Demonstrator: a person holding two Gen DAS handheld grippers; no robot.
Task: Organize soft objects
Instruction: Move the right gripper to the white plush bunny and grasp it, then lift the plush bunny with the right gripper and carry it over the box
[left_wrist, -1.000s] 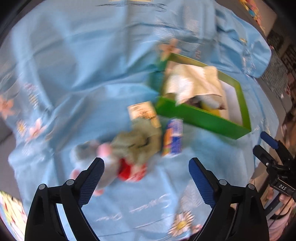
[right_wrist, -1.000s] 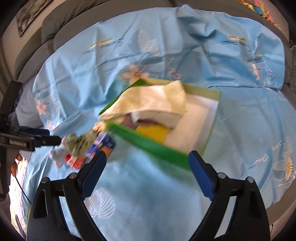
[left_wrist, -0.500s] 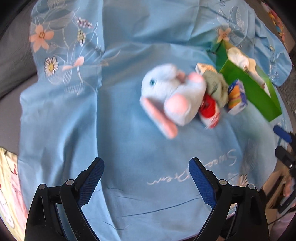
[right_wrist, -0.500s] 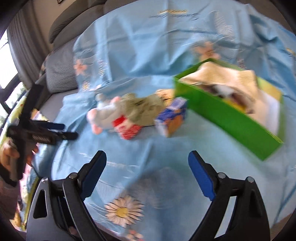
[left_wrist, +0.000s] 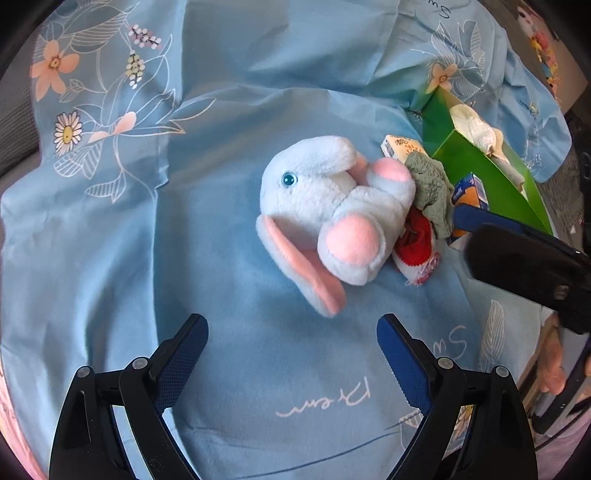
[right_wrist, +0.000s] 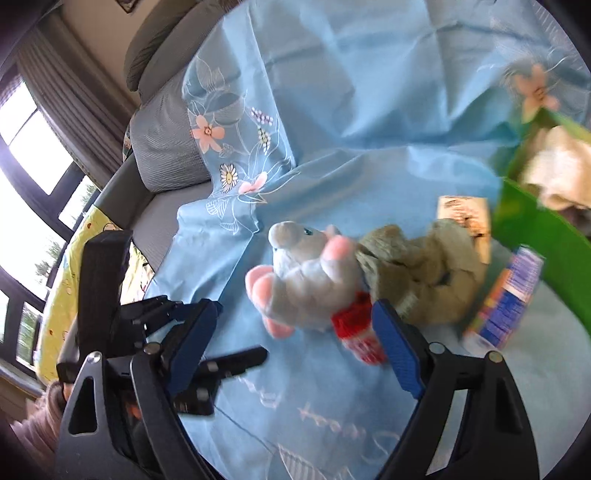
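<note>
A pale blue and pink plush bunny (left_wrist: 332, 210) lies on the light blue floral sheet (left_wrist: 207, 236), also in the right wrist view (right_wrist: 306, 284). Against it lie a grey-green cloth (left_wrist: 432, 192) and a red and white sock (left_wrist: 417, 247). A green box (left_wrist: 480, 166) holding cream cloth (left_wrist: 476, 129) stands behind them. My left gripper (left_wrist: 291, 350) is open and empty, just short of the bunny. My right gripper (right_wrist: 291, 343) is open and empty, close in front of the bunny and sock (right_wrist: 356, 332); its body shows in the left view (left_wrist: 528, 258).
A blue and orange carton (right_wrist: 506, 299) and a small cream packet (right_wrist: 465, 218) lie beside the green box (right_wrist: 539, 236). A grey sofa back and cushion (right_wrist: 162, 147) lie beyond the sheet. The left gripper's body (right_wrist: 110, 295) sits at the sheet's left edge.
Both grippers have swung away from the green box toward the bunny pile and moved closer. The right gripper now comes into the left wrist view beside the sock. Both stay open.
</note>
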